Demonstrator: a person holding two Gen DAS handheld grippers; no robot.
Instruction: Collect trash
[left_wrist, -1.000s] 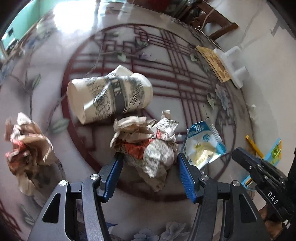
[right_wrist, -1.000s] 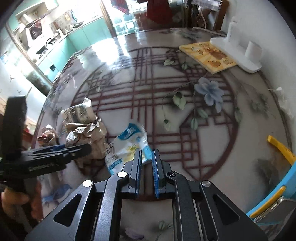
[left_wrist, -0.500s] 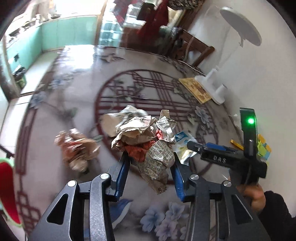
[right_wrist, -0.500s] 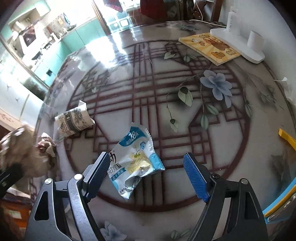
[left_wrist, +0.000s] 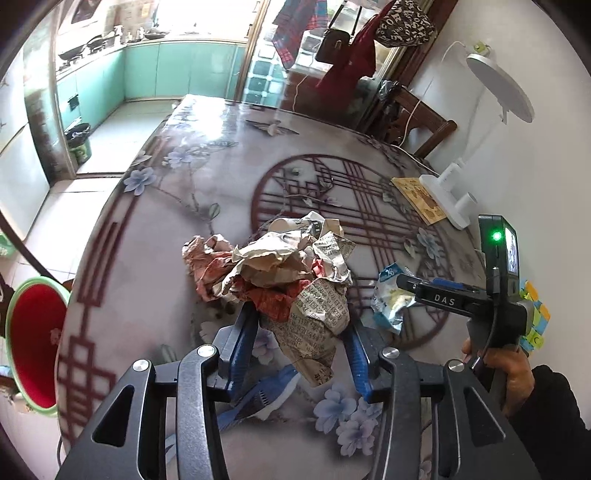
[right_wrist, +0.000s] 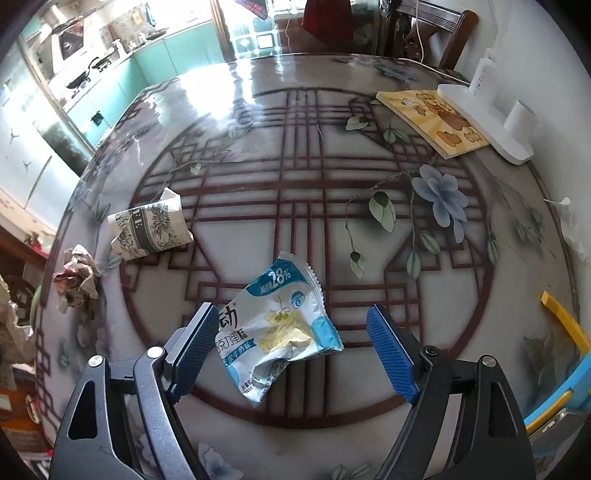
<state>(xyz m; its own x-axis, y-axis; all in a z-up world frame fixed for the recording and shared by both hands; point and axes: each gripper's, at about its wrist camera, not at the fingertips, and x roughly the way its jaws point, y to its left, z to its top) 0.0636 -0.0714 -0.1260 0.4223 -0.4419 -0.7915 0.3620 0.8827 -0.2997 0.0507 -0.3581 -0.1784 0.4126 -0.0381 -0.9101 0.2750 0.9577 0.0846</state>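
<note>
My left gripper (left_wrist: 299, 325) is shut on a crumpled wad of printed and brown paper (left_wrist: 295, 280) and holds it in the air above the flower-patterned table (left_wrist: 166, 229). Behind it a second crumpled wad (left_wrist: 207, 266) lies on the table, and a flattened paper cup (right_wrist: 147, 229) lies farther in. My right gripper (right_wrist: 291, 317) stands open just above the table. A torn blue-and-white snack wrapper (right_wrist: 280, 325) lies flat between its fingers, and the pads do not press on it. A red bin with a green rim (left_wrist: 37, 282) stands below the table's left edge.
A yellow picture book (right_wrist: 432, 122) and a white lamp base (right_wrist: 487, 125) sit at the far right by the wall. Yellow and blue items (right_wrist: 565, 328) lie at the right edge. A wooden chair (left_wrist: 424, 118) stands behind the table. A hand holds the right gripper's handle.
My left gripper closed on the paper wad and lifted it off the table, drawing back. The right gripper's jaws went from shut to wide open around the snack wrapper.
</note>
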